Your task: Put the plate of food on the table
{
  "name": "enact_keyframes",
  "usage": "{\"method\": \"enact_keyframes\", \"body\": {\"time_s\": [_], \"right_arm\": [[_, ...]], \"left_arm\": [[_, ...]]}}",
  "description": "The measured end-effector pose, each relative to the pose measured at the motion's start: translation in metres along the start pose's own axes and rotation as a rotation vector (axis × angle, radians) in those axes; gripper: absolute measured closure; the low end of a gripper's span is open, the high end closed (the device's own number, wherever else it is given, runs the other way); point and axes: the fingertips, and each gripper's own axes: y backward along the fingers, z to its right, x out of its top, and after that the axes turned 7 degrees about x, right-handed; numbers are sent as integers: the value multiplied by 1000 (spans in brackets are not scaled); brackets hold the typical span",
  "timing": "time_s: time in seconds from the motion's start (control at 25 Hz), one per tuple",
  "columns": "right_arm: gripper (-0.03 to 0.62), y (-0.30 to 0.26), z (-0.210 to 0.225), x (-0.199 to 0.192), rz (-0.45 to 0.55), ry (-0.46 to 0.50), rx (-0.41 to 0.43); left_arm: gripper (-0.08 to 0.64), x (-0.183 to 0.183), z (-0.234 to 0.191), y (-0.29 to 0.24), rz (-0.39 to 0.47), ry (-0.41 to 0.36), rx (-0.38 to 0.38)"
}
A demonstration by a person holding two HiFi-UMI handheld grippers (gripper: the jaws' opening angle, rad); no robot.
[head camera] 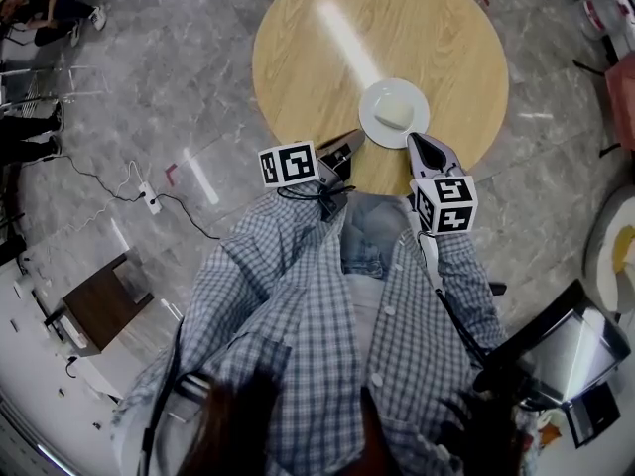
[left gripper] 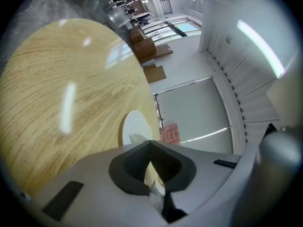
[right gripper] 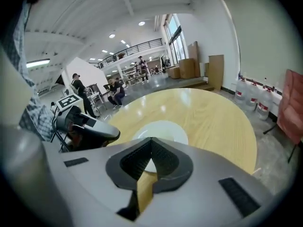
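Note:
A white plate (head camera: 370, 107) with a pale piece of food (head camera: 395, 116) rests on the round wooden table (head camera: 327, 58), near its front edge. My left gripper (head camera: 354, 138) hangs just left of the plate, its jaws shut and empty. My right gripper (head camera: 415, 143) hangs at the plate's near right rim, also shut on nothing. In the left gripper view the plate (left gripper: 135, 126) lies just beyond the closed tips of the left gripper (left gripper: 150, 142). In the right gripper view the plate (right gripper: 163, 128) sits past the right gripper (right gripper: 151, 140), with the left gripper (right gripper: 111, 134) at its left.
A power strip with cables (head camera: 151, 202) lies on the marble floor at the left, near a small brown stand (head camera: 94, 307). A black and silver device (head camera: 556, 355) stands at the lower right. A red chair (right gripper: 291, 108) is beyond the table. People sit at the far left (head camera: 50, 8).

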Motion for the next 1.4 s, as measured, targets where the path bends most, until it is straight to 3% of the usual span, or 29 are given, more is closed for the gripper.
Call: {"method": "enact_keyframes", "body": {"time_s": [0.28, 0.6, 0.92, 1.12, 1.4], "right_arm": [[584, 45, -12, 38, 154, -51, -2], [584, 75, -31, 80, 279, 17, -15], [584, 103, -45, 116, 390, 43, -14], [585, 124, -51, 135, 462, 8, -4], [584, 119, -56, 130, 478, -58, 20]], "left_arm": [[552, 10, 58, 24, 36, -200, -79], [552, 20, 109, 50, 46, -428, -131], [554, 35, 155, 74, 116, -457, -231], [554, 39, 171, 90, 137, -389, -302], [552, 38, 161, 99, 145, -351, -302]]}}
